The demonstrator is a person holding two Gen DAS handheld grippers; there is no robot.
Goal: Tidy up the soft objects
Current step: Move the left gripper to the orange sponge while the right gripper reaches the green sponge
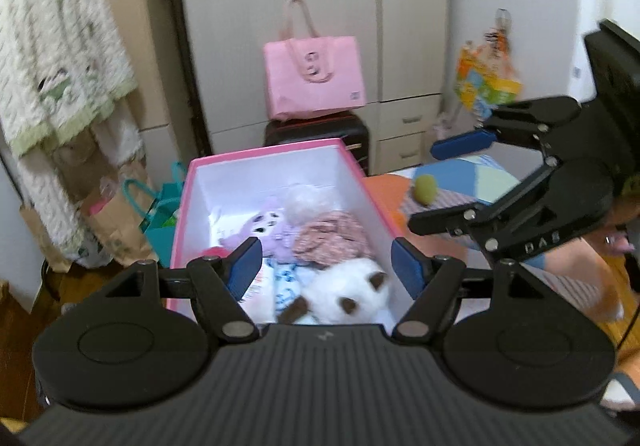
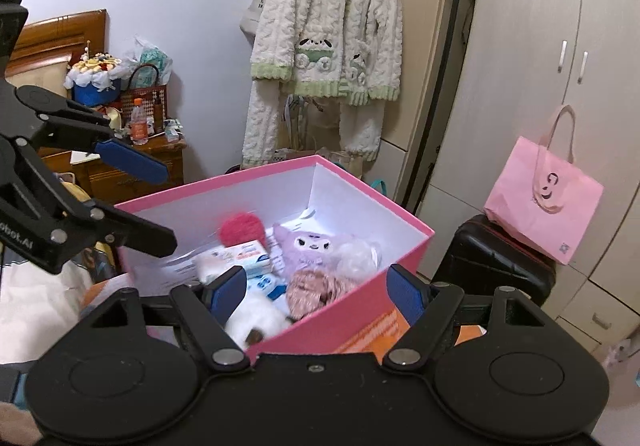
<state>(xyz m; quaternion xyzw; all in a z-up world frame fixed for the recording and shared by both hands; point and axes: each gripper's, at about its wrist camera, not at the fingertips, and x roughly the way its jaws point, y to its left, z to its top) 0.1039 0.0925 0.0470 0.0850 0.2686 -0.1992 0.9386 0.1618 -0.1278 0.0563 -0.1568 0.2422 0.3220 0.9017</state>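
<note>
Fingers point(image 1: 406, 272) of both grippers spread wide, empty, over pink box point(image 1: 352, 162)

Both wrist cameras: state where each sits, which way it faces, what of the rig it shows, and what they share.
Left wrist: on the left gripper, facing the pink box and wardrobe; the right gripper shows at right.
Right wrist: on the right gripper, facing the box and hanging pajamas; the left gripper shows at left.
Shared: box, purple plush, pink bag.

Soft indoor light, motion blur, bowed fisheye edges.
</note>
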